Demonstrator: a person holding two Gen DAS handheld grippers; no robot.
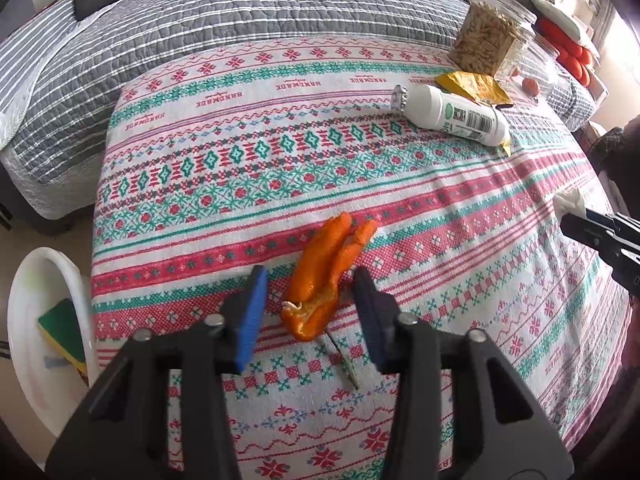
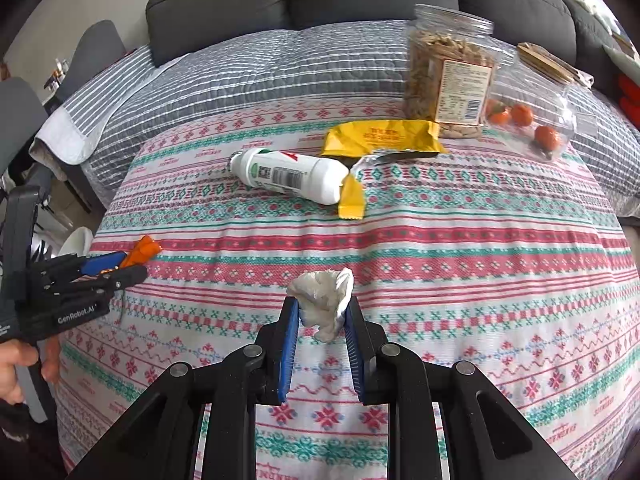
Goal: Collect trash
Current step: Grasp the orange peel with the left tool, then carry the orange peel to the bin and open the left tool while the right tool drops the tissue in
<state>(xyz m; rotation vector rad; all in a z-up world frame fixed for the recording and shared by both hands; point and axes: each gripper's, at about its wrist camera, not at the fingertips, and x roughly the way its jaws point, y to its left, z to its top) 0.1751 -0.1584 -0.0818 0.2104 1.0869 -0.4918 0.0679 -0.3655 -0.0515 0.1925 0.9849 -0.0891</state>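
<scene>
Two wrist views. Left wrist view: the left gripper [image 1: 310,280] straddles an orange peel [image 1: 326,280] lying near the front edge of the patterned tablecloth [image 1: 460,248]; both blue pads stand clear of the peel, so the claw is released. A white bottle [image 1: 452,114] lies far right, a white bin [image 1: 36,312] stands at left. Right wrist view: the right gripper [image 2: 322,308] is clenched on a crumpled white tissue [image 2: 324,300], above the cloth. A yellow wrapper [image 2: 380,138] lies beyond, beside the bottle.

Two close downward views, shared tablecloth [image 1: 440,208].
</scene>
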